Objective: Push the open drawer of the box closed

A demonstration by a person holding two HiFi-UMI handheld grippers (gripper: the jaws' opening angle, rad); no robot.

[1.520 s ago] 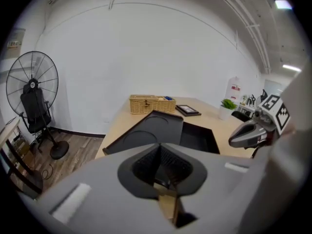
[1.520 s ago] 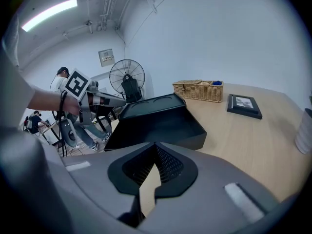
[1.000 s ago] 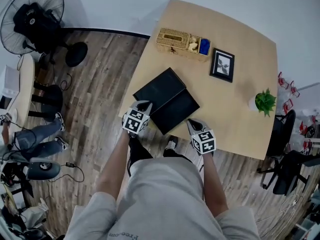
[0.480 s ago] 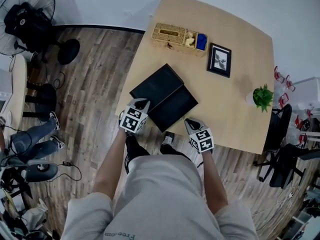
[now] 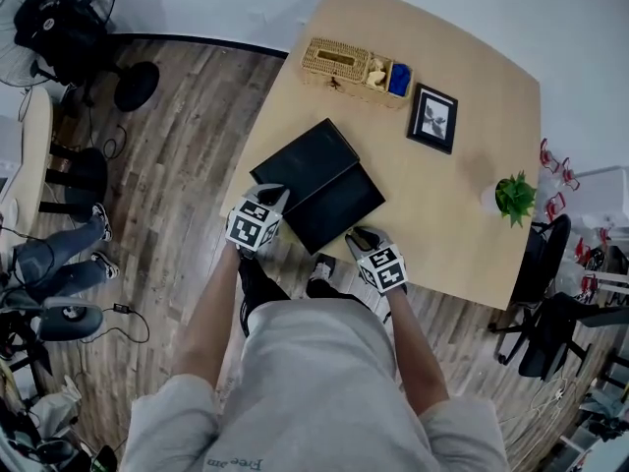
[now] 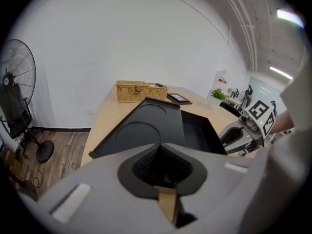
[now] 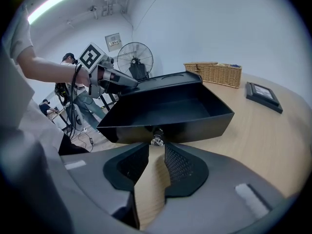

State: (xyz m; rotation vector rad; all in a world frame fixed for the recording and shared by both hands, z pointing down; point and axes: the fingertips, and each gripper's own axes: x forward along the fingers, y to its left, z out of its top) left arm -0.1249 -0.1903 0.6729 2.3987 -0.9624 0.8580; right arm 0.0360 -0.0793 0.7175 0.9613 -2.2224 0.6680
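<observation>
1. The fingers (image 7: 178, 168) of the right gripper (image 7: 156, 149) stand a little apart. The small round knob (image 7: 157, 140) of the drawer (image 7: 168, 112) sits right at their tips, though I can't say they pinch it. The fingers (image 6: 146, 168) of the left gripper (image 6: 163, 152) are drawn together on nothing. They seem to rest against the near left side of the black box (image 6: 144, 123).
2. The drawer stands well out of the box, toward the person, close to the front edge of the wooden surface (image 5: 462, 249).
3. To my eye the knob is a poor thing to push on. It is small and rounded, so the tips could slip off it and knock the drawer front. A shove off the drawer's line could also skew it and jam it in its slot.
4. If the left gripper gives no real bracing, the whole box may slide across the surface toward the wicker basket (image 5: 339, 59) and the picture frame (image 5: 434, 119), with the drawer left open.
5. Only the right gripper view shows the knob and the gap between those fingers; from the head view the marker cube covers them.
6. Only the head view shows how far the drawer is out, and that the box lies at an angle on the surface.
7. The left gripper view adds the round outlines pressed into the box top, but the gripper's own body hides where its tips meet the box.
</observation>
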